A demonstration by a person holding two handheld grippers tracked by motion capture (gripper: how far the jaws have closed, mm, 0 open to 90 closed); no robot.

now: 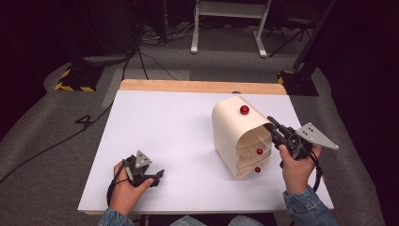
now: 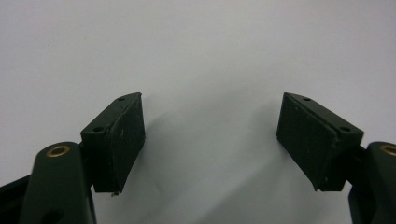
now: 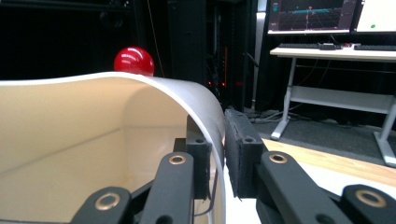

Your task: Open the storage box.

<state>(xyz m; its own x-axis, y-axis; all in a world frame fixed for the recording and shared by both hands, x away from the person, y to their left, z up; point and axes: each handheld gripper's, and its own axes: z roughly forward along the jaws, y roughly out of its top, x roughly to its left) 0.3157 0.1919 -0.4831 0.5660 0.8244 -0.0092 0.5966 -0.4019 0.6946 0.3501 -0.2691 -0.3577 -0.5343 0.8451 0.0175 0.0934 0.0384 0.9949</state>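
Observation:
A cream drawer unit (image 1: 235, 136) stands right of centre on the white table (image 1: 164, 132). Its curved cover (image 3: 93, 130) carries a red knob (image 1: 244, 109) (image 3: 134, 60), and two drawer fronts below carry small red knobs (image 1: 259, 151). My right gripper (image 1: 272, 125) (image 3: 217, 154) is at the cover's right edge, shut on the thin cream wall, with one jaw inside and one outside. At the front left, my left gripper (image 1: 157, 176) (image 2: 210, 135) rests low over the bare table, open, with nothing between its pads.
A wooden strip (image 1: 202, 86) runs along the table's far edge. Beyond it are a white desk frame (image 1: 226, 28), black stands with striped bases (image 1: 75, 80) and cables on grey carpet. The right gripper view takes in a desk with monitors (image 3: 327, 18).

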